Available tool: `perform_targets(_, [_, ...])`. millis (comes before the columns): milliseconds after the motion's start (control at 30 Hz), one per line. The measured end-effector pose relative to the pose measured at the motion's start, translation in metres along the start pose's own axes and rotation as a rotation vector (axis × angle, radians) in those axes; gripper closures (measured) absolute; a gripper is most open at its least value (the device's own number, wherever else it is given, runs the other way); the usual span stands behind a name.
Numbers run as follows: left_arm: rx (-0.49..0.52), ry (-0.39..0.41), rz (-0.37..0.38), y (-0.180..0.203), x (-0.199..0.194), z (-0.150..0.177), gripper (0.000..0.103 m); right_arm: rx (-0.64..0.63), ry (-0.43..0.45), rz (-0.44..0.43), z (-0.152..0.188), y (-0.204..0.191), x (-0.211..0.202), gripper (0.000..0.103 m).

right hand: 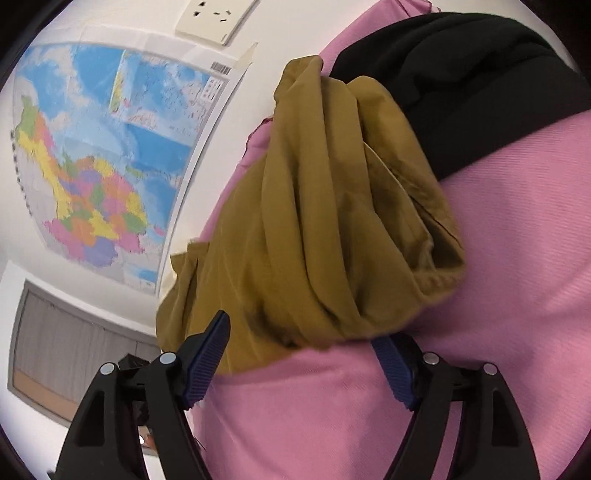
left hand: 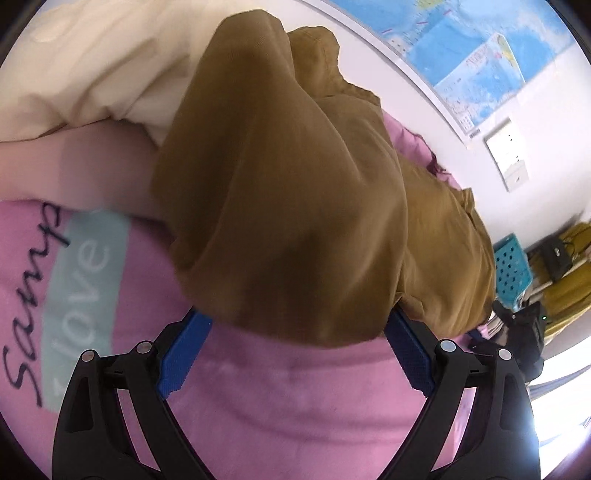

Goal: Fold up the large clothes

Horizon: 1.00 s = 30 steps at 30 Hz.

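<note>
A mustard-brown garment (left hand: 295, 177) lies bunched in a heap on the pink bedsheet (left hand: 295, 398). In the left wrist view its near edge drapes over the tips of my left gripper (left hand: 295, 325). The blue pads (left hand: 183, 354) stand wide apart and do not press on the cloth. From the right wrist view the same garment (right hand: 321, 229) shows as twisted folds. My right gripper (right hand: 301, 332) is open around its lower end. One fingertip (right hand: 216, 332) shows in front of the cloth, while the other is partly hidden under it.
A black garment (right hand: 461, 85) lies past the brown one. Cream bedding (left hand: 92, 66) and a pink cover with lettering (left hand: 74, 280) lie to the left. On the wall behind hang a map (right hand: 103, 155) and a socket (right hand: 214, 14). A blue perforated basket (left hand: 511, 269) stands at the right.
</note>
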<state>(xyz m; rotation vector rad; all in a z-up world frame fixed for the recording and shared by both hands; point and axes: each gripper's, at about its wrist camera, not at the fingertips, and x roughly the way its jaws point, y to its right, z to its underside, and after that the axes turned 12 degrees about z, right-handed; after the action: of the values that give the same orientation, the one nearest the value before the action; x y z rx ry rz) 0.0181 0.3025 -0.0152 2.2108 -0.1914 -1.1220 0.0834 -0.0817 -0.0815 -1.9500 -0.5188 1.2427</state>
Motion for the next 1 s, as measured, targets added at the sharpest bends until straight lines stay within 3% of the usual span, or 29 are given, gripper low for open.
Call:
perform_targets(167, [-0.049,0.003,0.007,-0.002,0.009,-0.009,0.013,0.004,0.030,0.043,-0.008,-0.012,0.011,0.026])
perform_targets(200, [-0.050,0.006,0.005,-0.001,0.012,-0.009,0.016,-0.001,0.047,0.065,-0.009,-0.014,0.011,0.032])
perform_targets(233, [-0.053,0.007,0.004,-0.001,0.013,-0.010,0.022,-0.007,0.055,0.080,-0.009,-0.016,0.012,0.036])
perform_targets(300, [-0.074,0.003,0.015,0.000,0.018,-0.012,0.035,-0.034,0.067,0.092,-0.009,-0.018,0.011,0.058])
perform_targets(367, [-0.057,0.018,-0.004,0.007,0.017,-0.011,0.045,-0.079,0.083,0.095,-0.009,-0.025,0.007,0.070])
perform_targets(433, [-0.006,0.031,-0.028,0.023,0.010,-0.008,0.066,-0.160,0.120,0.097,-0.008,-0.043,-0.003,0.078])
perform_targets(500, [0.023,0.057,-0.013,0.035,0.000,-0.008,0.072,-0.217,0.152,0.088,-0.009,-0.060,-0.014,0.081])
perform_targets(667, [0.090,0.106,0.051,0.066,-0.043,0.001,0.075,-0.351,0.233,0.034,-0.003,-0.098,-0.062,0.083])
perform_targets(767, [0.176,0.109,0.070,0.088,-0.072,0.024,0.075,-0.419,0.239,0.003,0.015,-0.106,-0.097,0.083])
perform_targets(933, [0.306,0.024,0.143,0.092,-0.106,0.094,0.072,-0.463,0.168,0.008,0.061,-0.084,-0.140,0.083])
perform_targets(1000, [0.339,-0.044,0.121,0.089,-0.099,0.122,0.070,-0.460,0.097,0.063,0.080,-0.063,-0.138,0.082])
